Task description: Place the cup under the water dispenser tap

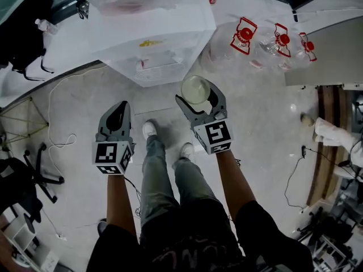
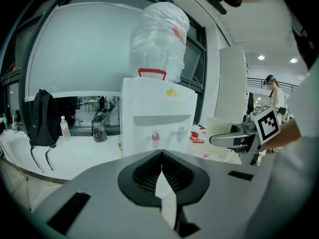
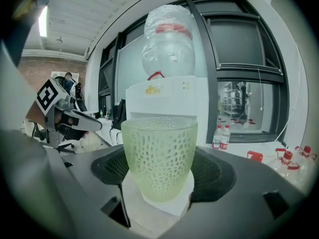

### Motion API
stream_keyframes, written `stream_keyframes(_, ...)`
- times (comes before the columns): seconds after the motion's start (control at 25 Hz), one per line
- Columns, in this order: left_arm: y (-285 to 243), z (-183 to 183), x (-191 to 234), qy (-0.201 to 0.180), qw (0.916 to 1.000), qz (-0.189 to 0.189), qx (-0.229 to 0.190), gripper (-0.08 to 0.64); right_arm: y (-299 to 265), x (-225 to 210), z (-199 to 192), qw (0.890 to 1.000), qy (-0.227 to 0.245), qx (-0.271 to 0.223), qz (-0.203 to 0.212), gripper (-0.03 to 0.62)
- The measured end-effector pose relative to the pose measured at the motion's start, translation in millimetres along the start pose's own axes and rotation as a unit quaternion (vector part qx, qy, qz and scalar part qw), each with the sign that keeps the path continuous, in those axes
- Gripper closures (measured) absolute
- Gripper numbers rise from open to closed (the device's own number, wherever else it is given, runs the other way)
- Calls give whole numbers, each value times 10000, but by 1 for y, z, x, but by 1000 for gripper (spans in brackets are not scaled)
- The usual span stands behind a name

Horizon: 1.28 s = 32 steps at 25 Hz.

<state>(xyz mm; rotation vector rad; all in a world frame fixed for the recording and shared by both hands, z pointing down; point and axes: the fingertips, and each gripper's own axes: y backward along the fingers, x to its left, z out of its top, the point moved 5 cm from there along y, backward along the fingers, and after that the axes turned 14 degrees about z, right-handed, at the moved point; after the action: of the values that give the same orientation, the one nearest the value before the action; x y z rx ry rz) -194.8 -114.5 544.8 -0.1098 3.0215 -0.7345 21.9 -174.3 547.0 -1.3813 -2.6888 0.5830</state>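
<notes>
Between the fingers of the right gripper (image 1: 197, 93) the cup (image 3: 159, 153) is clamped upright, mouth up. Straight ahead the water dispenser (image 3: 167, 96) is faced, and its taps (image 2: 155, 136) (hidden behind the cup in the right gripper view) are reached across open floor (image 1: 272, 123). The left gripper (image 2: 160, 158) is held alongside, fingers together on nothing.
</notes>
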Motion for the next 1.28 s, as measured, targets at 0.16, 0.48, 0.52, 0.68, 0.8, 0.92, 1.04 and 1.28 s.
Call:
stream_keyframes(0.16,-22,-22,5,19,10000,15,12,551,-19,-7,-25,10000,-21,30,22,218)
stream_keyframes(0.48,-67,-64,15,78,9999,95,-39,551,-59,-25,-77,9999,-61,72,53,218)
stream_keyframes(0.52,-71,-69,16,79,9999,100,-38,549,-62,-28,-84,9999,-82,107,50,218)
stream_keyframes(0.68,-88,-89,18,98,9999,109,-17,551,-77,-38,-109,9997,-132,180,12,218)
stream_keyframes(0.8,-100,-103,21,84,9999,122,9,549,-90,-44,-118,9999,-106,73,-1,218)
stream_keyframes(0.92,-111,-115,23,91,9999,124,16,551,-102,-50,-128,9999,-105,42,-3,218)
stream_keyframes(1.04,-123,-125,25,133,9998,141,17,551,-112,-58,-138,9999,-97,42,-21,218)
stream_keyframes(1.28,-143,-140,27,123,9999,101,8,549,-132,-72,-151,9999,12,-163,-56,218)
